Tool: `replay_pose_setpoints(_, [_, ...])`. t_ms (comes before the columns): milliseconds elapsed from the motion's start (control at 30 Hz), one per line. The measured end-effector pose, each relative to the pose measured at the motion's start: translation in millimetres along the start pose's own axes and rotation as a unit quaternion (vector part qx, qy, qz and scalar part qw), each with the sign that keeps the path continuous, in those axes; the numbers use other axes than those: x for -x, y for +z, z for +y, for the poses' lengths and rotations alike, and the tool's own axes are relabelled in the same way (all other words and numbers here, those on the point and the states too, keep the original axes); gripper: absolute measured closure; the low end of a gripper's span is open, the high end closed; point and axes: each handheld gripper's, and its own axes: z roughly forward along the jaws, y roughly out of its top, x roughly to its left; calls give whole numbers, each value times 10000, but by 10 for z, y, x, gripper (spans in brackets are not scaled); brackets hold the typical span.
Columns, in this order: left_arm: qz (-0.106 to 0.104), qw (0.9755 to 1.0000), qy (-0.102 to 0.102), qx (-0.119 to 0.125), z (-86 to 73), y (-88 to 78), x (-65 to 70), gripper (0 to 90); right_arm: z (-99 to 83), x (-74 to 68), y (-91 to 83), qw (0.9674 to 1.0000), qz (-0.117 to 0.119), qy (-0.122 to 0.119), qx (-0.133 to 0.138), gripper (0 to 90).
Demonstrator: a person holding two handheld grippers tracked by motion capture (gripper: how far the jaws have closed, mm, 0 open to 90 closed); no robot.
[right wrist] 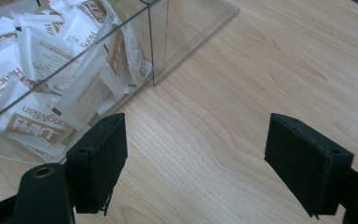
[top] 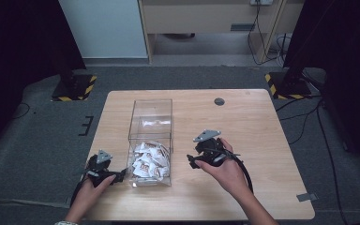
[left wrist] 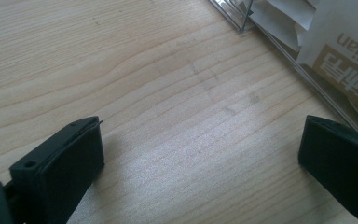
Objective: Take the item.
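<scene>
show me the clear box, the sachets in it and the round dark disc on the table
clear box (top: 151, 108), high view, far wall
sachets (top: 149, 160), high view, middle of the pile
round dark disc (top: 219, 101), high view, its centre

One clear plastic box (top: 150, 123) stands on one wooden table (top: 243, 126). The white sachets (top: 148, 161) heaped inside are too many and too overlapped to count.

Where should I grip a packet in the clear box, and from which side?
Probably from above, through what looks like the box's open top; its clear walls block any side approach. The packets lie heaped at the near end, so drop the right tongs, already open beside the box, onto a raised edge or corner of a top packet, where the flat, thin sachet offers something to pinch.
</scene>
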Motion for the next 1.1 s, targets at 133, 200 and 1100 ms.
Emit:
replay_pose_setpoints(133, [1,10000,0,1,0,0,0,0,75,-63,4,9999,96,-79,18,210])
replay_pose_setpoints(200, [1,10000,1,1,0,0,0,0,85,-74,9,9999,104,-67,8,218])
replay_pose_setpoints(1100, [1,10000,-1,-1,0,-1,0,0,515,-380,-62,9964,663,-445,281,425])
